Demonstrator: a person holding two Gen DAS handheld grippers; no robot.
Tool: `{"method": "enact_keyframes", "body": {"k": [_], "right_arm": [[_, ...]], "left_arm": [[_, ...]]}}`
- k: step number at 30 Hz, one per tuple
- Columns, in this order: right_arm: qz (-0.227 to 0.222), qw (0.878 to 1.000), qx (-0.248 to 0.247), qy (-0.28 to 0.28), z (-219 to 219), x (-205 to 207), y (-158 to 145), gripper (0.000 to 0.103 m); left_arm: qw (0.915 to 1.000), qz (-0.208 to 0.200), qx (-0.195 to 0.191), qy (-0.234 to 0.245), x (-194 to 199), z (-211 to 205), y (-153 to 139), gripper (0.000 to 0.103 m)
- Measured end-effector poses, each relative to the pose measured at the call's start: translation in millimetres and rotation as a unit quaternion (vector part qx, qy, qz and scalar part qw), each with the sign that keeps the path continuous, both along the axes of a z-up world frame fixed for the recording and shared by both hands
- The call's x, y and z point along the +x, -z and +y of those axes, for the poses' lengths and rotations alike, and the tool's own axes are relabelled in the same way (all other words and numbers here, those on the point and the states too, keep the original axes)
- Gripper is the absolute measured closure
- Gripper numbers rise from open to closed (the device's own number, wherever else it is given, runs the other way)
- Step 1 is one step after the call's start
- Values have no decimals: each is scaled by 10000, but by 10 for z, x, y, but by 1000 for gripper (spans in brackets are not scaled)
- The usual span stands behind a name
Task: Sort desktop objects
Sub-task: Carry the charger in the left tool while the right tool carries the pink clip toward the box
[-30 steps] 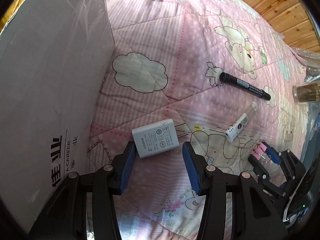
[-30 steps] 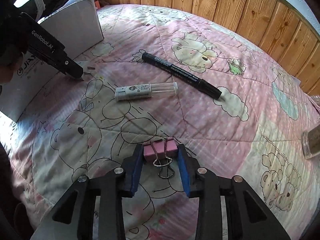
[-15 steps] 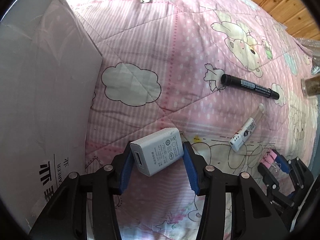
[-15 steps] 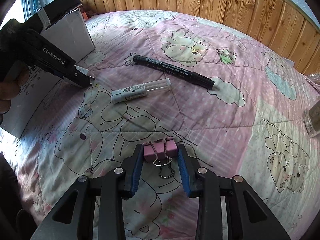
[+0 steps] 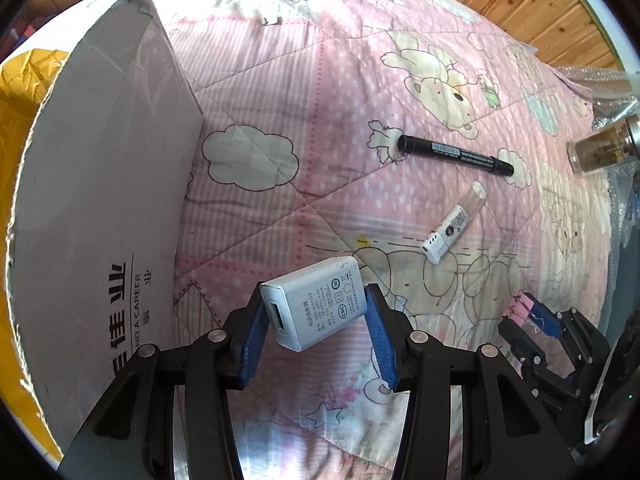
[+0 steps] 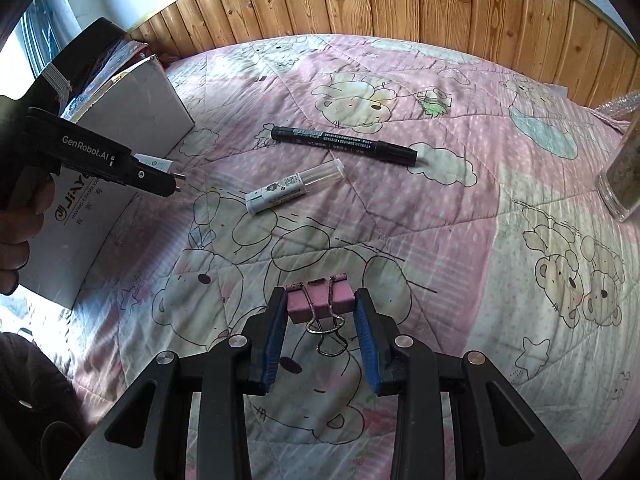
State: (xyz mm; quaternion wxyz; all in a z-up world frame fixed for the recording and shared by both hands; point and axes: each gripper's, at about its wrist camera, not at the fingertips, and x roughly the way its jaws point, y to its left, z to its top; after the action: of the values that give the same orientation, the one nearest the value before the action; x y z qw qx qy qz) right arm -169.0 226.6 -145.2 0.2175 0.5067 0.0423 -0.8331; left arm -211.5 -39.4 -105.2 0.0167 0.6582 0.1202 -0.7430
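My left gripper is shut on a white USB charger and holds it tilted above the pink quilt, beside the white cardboard box. In the right wrist view the left gripper shows with the charger in it. My right gripper is shut on a pink binder clip, lifted off the quilt; the clip also shows in the left wrist view. A black marker and a small white tube lie on the quilt.
A glass jar stands at the quilt's right side. Yellow plastic lies inside the box. A wooden wall runs along the far edge. Bubble wrap lies at the far right.
My left gripper closed on the charger, then lifted and tilted it off the quilt. My right gripper rose with the binder clip still held.
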Motion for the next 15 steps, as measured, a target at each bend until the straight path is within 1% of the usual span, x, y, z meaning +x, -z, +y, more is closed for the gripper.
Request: {"method": "enact_keyframes", "body": {"k": [6, 8, 9, 12, 13, 15], "right_arm": [[97, 9999, 15, 24, -58, 128, -120, 68], [142, 9999, 41, 21, -80, 168, -169, 68], [172, 9998, 52, 23, -91, 192, -196, 68], [260, 9996, 81, 17, -126, 259, -283, 68], [293, 9995, 92, 5, -143, 282, -315, 68], [352, 9993, 121, -23, -179, 333, -376, 68]], "left_arm": [[9996, 165, 76, 192, 237, 161, -159, 55], [9994, 248, 115, 231, 300, 157, -248, 55], [9992, 294, 120, 233, 288, 282, -237, 55], [9985, 451, 169, 245, 340, 238, -348, 55], [9983, 505, 163, 261, 319, 298, -354, 55], [9974, 616, 198, 305, 385, 287, -435, 55]]}}
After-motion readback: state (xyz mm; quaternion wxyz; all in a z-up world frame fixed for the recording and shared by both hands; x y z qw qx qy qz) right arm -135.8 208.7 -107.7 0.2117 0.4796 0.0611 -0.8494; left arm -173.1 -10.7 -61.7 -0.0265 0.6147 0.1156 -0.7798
